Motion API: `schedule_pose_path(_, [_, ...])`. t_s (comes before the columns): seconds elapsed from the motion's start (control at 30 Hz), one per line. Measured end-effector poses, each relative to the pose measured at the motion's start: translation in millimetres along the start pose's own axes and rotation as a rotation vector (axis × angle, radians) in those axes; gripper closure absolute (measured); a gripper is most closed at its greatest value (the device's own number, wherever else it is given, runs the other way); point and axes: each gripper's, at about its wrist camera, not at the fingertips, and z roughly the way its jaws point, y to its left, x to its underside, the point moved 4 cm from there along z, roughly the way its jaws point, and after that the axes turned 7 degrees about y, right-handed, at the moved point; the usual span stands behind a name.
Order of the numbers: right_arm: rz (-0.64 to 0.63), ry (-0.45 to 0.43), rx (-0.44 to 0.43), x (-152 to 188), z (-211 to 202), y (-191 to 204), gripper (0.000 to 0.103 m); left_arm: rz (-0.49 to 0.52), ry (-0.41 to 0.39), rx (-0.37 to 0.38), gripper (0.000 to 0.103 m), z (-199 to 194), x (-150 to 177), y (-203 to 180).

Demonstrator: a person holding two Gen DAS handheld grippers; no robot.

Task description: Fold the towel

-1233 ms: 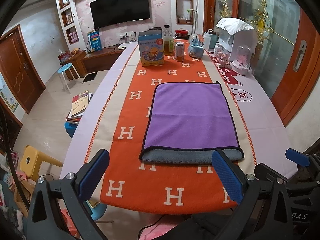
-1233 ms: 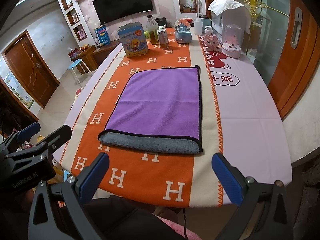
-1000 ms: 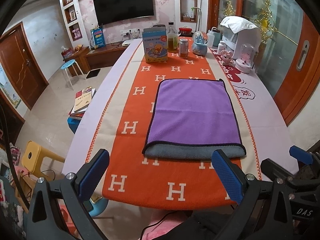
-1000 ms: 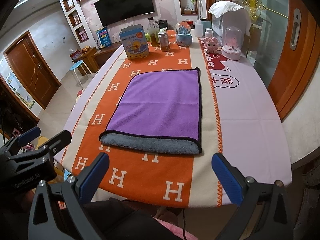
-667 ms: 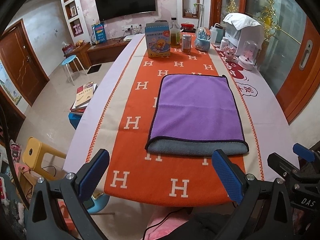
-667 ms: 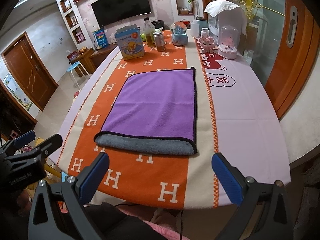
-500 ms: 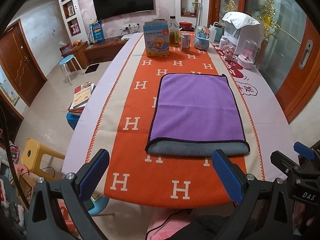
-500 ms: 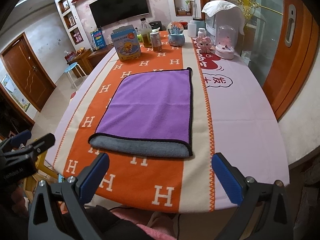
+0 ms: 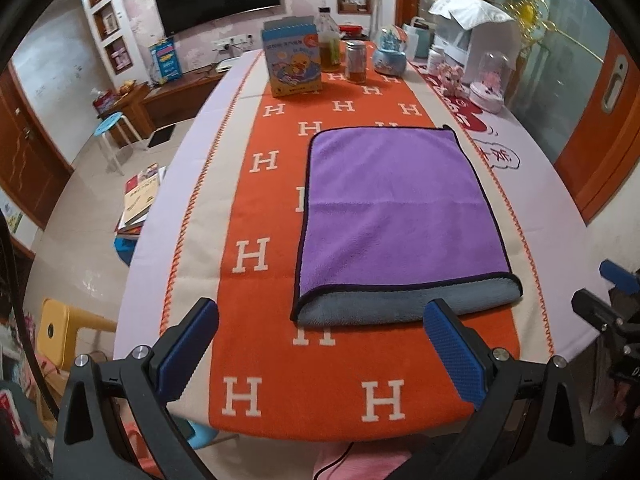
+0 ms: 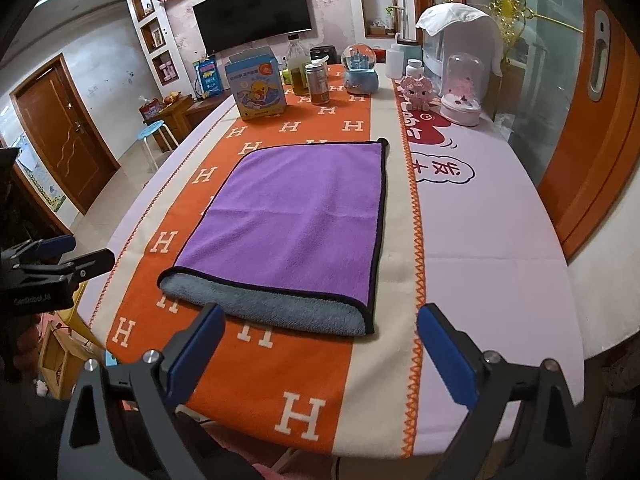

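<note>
A purple towel (image 9: 396, 208) with a black hem lies flat on the orange runner (image 9: 280, 364). It is folded over, and its grey underside shows as a strip along the near edge. It also shows in the right wrist view (image 10: 296, 216). My left gripper (image 9: 320, 348) is open and empty, held over the near table edge just short of the towel's grey strip. My right gripper (image 10: 320, 344) is open and empty, close to the towel's near right corner. Each gripper shows at the edge of the other's view.
At the far end of the table stand a blue box (image 9: 294, 60), a bottle (image 9: 330, 48), a can (image 9: 356, 62), a snow globe (image 9: 390, 54) and white appliances (image 9: 472, 32). A blue stool (image 9: 110, 128), books (image 9: 140, 196) and a yellow stool (image 9: 60, 336) are on the floor at left.
Both grippers have moved forward and lower toward the towel's near edge. The right one has also shifted right. The towel has not moved.
</note>
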Motion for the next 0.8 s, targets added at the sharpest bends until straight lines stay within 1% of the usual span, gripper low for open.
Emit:
schedule_pose_path(0.2, [-0.048,0.013,0.014,1.5,21.2,-2.8,0.007,0.034,0.042,0.04,0.001,31.9,-6.6,6.2])
schedule_pose_path(0.37, [-0.093,0.033,0.025,5.1,43.8,-5.2,0.011,0.065,0.053,0.049,0.001,56.4,-12.7,10.7])
schedule_pose_path(0.43, [-0.104,0.043,0.024,6.6,52.0,-5.7,0.012,0.061,0.074,0.065,0.001,67.0,-15.4,13.2])
schedule_pose_path(0.53, [-0.109,0.063,0.019,9.1,64.9,-7.2,0.014,0.05,0.111,0.064,0.001,84.5,-18.0,17.7])
schedule_pose_path(0.7, [-0.099,0.106,0.019,13.1,85.3,-14.2,0.018,0.057,0.146,0.069,0.001,107.2,-20.1,22.5])
schedule_pose_path(0.8, [-0.084,0.129,0.013,15.1,95.6,-19.2,0.023,0.069,0.168,0.074,0.001,119.8,-21.3,22.4])
